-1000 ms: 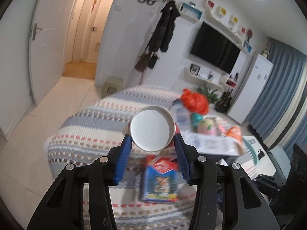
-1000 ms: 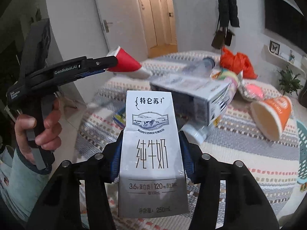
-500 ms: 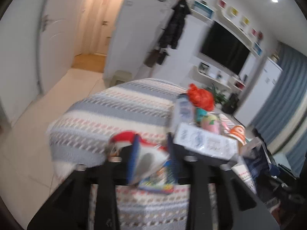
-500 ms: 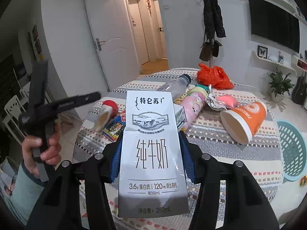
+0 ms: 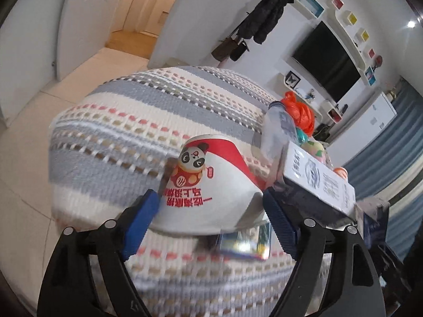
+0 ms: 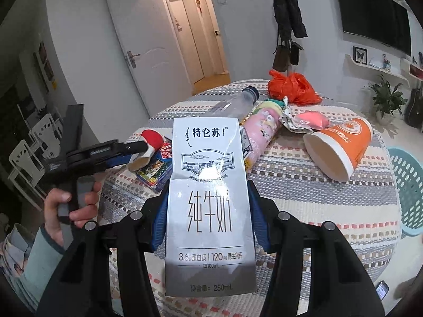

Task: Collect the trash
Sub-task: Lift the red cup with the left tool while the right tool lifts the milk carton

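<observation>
A red and white paper cup (image 5: 211,185) with a panda print lies on its side on the striped tablecloth (image 5: 127,121), between the blue pads of my left gripper (image 5: 208,198). Its jaws are opening and stand wide around the cup. In the right wrist view that left gripper (image 6: 132,149) hovers low at the table's left edge, held by a hand (image 6: 68,206), with the cup (image 6: 149,138) at its tips. My right gripper (image 6: 208,203) is shut on a white milk carton (image 6: 208,185), held upright above the table.
On the table lie an orange paper cup (image 6: 341,148), a clear bottle (image 6: 235,104), an orange plastic bag (image 6: 290,87), a pink tube pack (image 6: 261,129) and a small colourful box (image 6: 156,171). A long white printed box (image 5: 317,177) lies right of the cup. A teal basket (image 6: 407,192) stands at the table's right.
My left gripper has sunk to the tablecloth and its jaws have spread. The panda cup has tipped from base-on to side-on. The right gripper still holds the carton.
</observation>
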